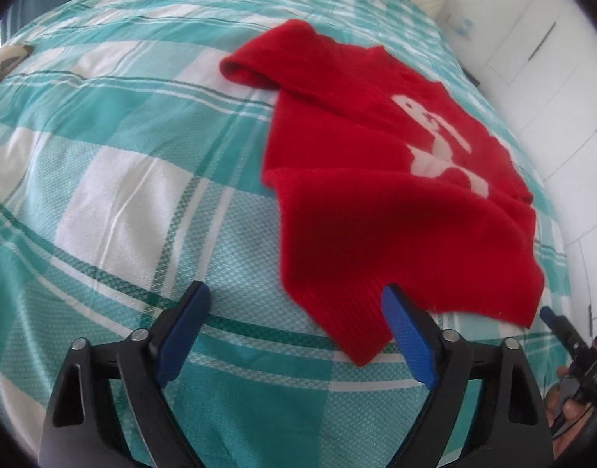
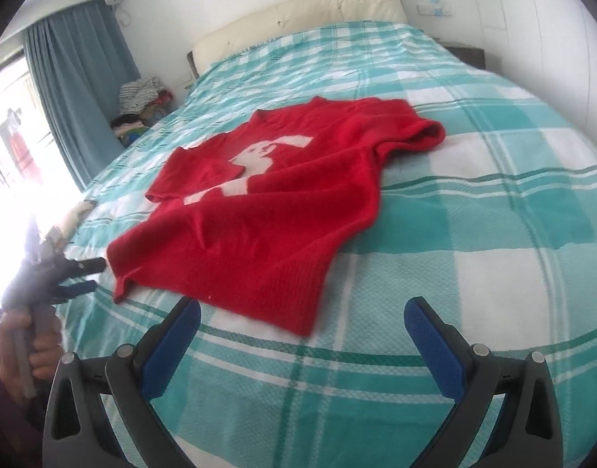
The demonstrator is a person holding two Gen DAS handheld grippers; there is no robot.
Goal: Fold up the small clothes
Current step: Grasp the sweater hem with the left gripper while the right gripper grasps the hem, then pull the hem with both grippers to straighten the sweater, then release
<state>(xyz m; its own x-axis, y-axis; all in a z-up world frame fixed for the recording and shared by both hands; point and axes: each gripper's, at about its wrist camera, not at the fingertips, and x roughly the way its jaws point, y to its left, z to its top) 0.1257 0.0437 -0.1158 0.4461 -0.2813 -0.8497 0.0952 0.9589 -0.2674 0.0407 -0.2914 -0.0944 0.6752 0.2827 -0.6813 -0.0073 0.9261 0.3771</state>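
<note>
Red knit sweater [image 1: 380, 179] lies on the bed [image 1: 115, 179], spread over a teal-and-white checked bedspread [image 2: 473, 234], with a white figure motif [image 2: 255, 163] knitted into its front. The lower part is folded up across the body, so part of the motif is covered. One sleeve [image 2: 411, 128] lies bunched toward the headboard side; in the left wrist view the same rolled cuff [image 1: 243, 68] points away from the camera. Left gripper [image 1: 294, 325]: jaws wide apart, blue pads visible, nothing between them; the right-hand pad [image 1: 407, 335] sits just at the near corner of the sweater's ribbed hem, whether touching cannot be told. Right gripper [image 2: 302, 335]: jaws likewise spread and empty, hovering over bare bedspread just short of the sweater's nearest corner, apart from the cloth. In the right wrist view the left gripper shows at the far left edge, held in a hand [image 2: 29, 347], its tips near the hem's other corner. Cream padded headboard [image 2: 298, 11] at the far end of the bed. Blue curtain [image 2: 76, 78] by a bright window; a heap of assorted clothes [image 2: 142, 105] sits beside the bed near the curtain. White cupboard doors [image 1: 540, 89] beyond the bed in the left wrist view.
</note>
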